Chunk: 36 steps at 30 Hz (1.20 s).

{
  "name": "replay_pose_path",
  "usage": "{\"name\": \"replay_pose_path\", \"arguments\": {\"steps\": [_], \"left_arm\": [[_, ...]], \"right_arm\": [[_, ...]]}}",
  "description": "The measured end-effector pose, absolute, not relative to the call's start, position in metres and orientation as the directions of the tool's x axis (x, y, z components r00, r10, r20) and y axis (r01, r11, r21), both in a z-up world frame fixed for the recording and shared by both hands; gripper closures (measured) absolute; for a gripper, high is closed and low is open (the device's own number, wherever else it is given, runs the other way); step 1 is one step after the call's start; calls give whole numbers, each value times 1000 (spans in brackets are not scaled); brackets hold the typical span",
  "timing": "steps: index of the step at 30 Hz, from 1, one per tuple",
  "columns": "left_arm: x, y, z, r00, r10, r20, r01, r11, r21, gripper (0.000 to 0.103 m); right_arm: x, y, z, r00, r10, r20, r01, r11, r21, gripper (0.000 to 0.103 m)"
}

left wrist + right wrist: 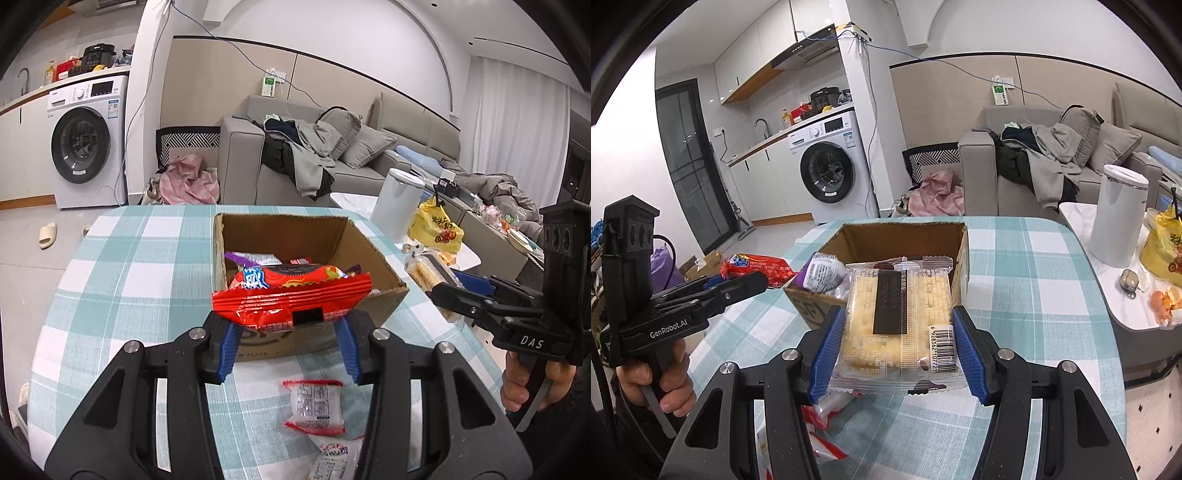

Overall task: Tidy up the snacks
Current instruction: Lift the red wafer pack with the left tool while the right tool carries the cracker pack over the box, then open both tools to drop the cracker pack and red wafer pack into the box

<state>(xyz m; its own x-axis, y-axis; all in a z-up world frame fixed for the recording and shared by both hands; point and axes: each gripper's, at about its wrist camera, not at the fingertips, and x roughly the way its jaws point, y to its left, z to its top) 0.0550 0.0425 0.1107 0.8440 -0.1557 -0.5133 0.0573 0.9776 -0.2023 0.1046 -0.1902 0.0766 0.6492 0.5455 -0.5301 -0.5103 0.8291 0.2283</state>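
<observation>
Holding: the left gripper (290,345) has its blue pads closed on the near edge of a red snack packet (291,295); the right gripper (899,349) clamps a clear cracker packet (899,325) by its two long sides.
Red packet axis: long axis runs left to right across the fingers, lying flat, above the near wall of the cardboard box (376,258).
Cracker packet axis: long axis points away along the fingers, toward the box, barcode end nearest the camera.
Box: open-topped, on the checked tablecloth (122,258), with other wrapped snacks inside.
Near the box: a small red-and-white sachet (314,406) lies on the cloth in front of it.
</observation>
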Motion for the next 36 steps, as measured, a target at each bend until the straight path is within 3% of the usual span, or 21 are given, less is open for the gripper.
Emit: {"name": "replay_pose_path", "arguments": {"steps": [36], "left_arm": [[167, 46, 113, 845, -137, -517, 52, 983, -175, 61]], "right_arm": [[168, -167, 76, 664, 524, -533, -453, 850, 270, 44]]}}
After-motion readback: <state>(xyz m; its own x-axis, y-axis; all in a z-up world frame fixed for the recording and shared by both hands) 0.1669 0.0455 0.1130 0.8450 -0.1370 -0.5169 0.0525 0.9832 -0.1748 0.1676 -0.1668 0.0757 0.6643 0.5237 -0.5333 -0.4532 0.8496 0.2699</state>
